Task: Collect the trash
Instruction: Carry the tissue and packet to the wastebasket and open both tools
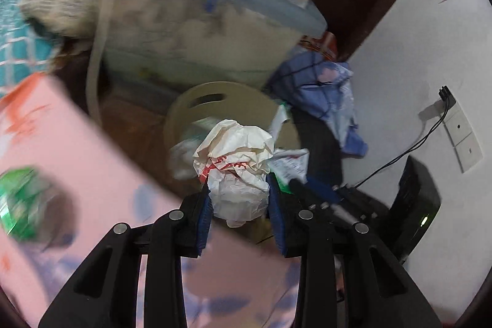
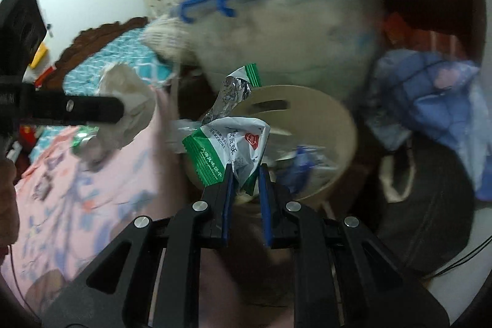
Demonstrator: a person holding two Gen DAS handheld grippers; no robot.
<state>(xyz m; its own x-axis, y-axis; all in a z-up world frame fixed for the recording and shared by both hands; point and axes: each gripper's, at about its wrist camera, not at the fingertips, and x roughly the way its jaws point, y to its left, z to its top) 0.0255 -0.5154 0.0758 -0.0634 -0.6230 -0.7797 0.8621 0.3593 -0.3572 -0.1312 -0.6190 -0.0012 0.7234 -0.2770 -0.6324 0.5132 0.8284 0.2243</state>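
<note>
Carrying two pieces of trash toward the bin [image 1: 184,103], one in each tool. Left gripper [image 1: 239,189] closed partway on a crumpled paper wad [image 1: 236,156], white with red print, blue pads [image 1: 204,217] pressed into its lower half and most of the wad bulging out ahead of the tips. Right gripper [image 2: 244,180] pinched almost fully closed on the bottom corner of a green-and-white snack wrapper [image 2: 227,146], foil lining twisted upward at the top.

Both loads held in the air, in front of the round beige bin [image 2: 338,119] with a slot handle in its rim, already holding some wrappers. Judged from both views, near the bin's mouth but perhaps not squarely over it; blur makes the exact offset hard to tell. Left tool also visible at the left edge of the right view, beside the pink bedsheet [image 2: 92,189].

Step in hand: transport, just short of release. Next move, as a judgement: bringing each load over the opening, clear of the rim, then opening the jaws. Wide spread needed for the wad; only a small one for the wrapper, though thin film may cling to a pad. More to fetch afterward, likely: a green wrapper [image 1: 21,202] lying on the sheet [image 1: 77,149].

Storage box [image 1: 196,20] with blue latch behind the bin, blue cloth [image 1: 323,85] to its right.
</note>
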